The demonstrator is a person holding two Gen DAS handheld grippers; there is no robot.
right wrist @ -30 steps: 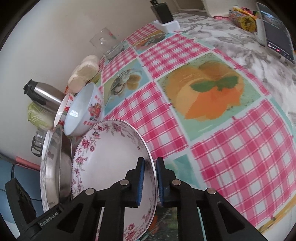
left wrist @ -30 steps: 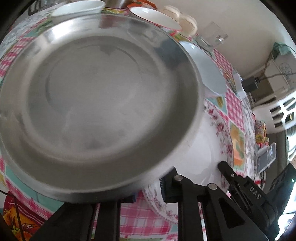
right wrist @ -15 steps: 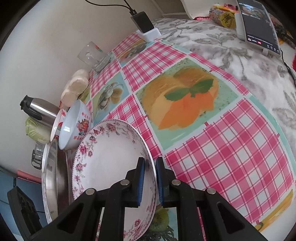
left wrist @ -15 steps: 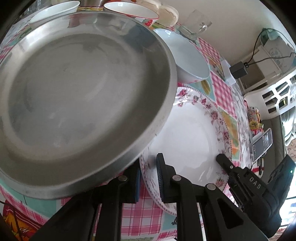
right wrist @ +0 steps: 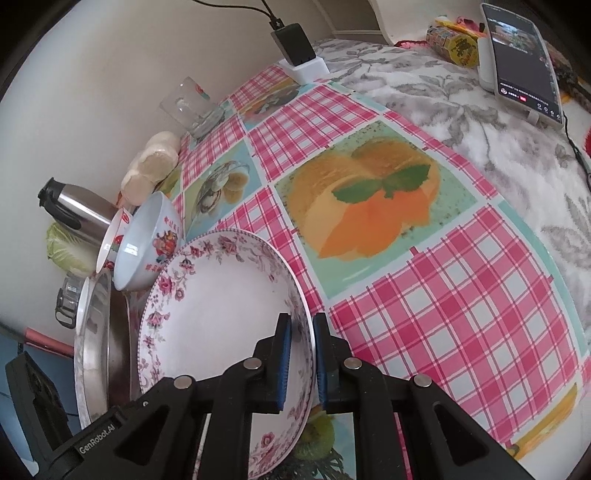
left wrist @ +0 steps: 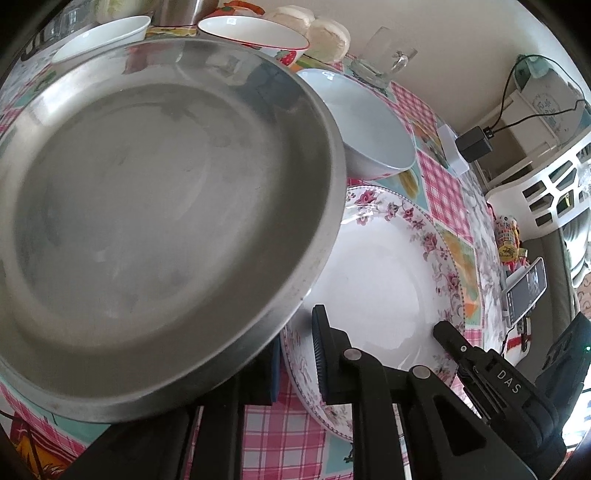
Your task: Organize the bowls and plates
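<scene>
While the steel plate (left wrist: 155, 221) fills most of the left wrist view, the left gripper (left wrist: 295, 354) shows only in part: its right finger (left wrist: 321, 350) stands clear in front of the floral plate (left wrist: 388, 280), but the left finger is mostly hidden under the steel rim, with only a strip of blue pad visible. The jaws stand a narrow way apart, and the steel plate's near rim sits at the left finger; whether the pads actually pinch that rim I cannot tell, since the contact is covered. The steel plate overlaps the left edge of the floral plate and hides part of the white bowl (left wrist: 369, 125) behind it. Two more bowls (left wrist: 255, 33) sit beyond its far rim, partly cut off, near a glass (left wrist: 384, 59) by the wall.

In the right wrist view the right gripper (right wrist: 301, 354) is closed on the near rim of the floral plate (right wrist: 221, 302), one blue pad inside and one outside. The plate appears tilted, its left side toward the steel plate (right wrist: 92, 332), which is seen edge-on and hard to read. A bowl with a red print (right wrist: 151, 243) touches the floral plate's far rim, another nested behind it. The checked tablecloth (right wrist: 443, 332) lies to the right, with a phone (right wrist: 524, 62) at the top corner.
</scene>
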